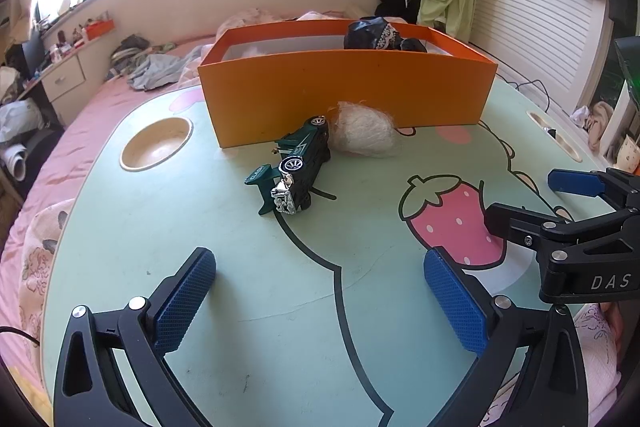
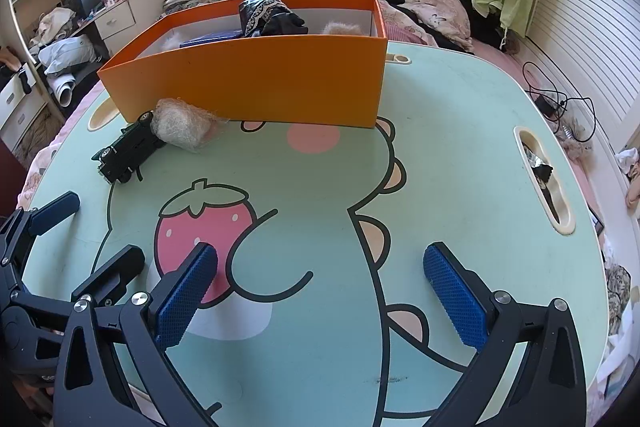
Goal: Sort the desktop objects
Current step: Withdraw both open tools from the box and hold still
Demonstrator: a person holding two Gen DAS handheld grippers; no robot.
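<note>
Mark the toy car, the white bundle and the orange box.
toy car (image 1: 298,163), left wrist view, on its upturned side.
white bundle (image 1: 364,133), left wrist view, middle of the wrapping.
orange box (image 2: 260,83), right wrist view, front wall.

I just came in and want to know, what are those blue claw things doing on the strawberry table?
Someone is tidying toys into the orange box. Both grippers, left and right, hover open and empty over the table. A dark green toy car lies tipped on its side beside a whitish fuzzy bundle, right in front of the box. Some things already sit inside.
</note>
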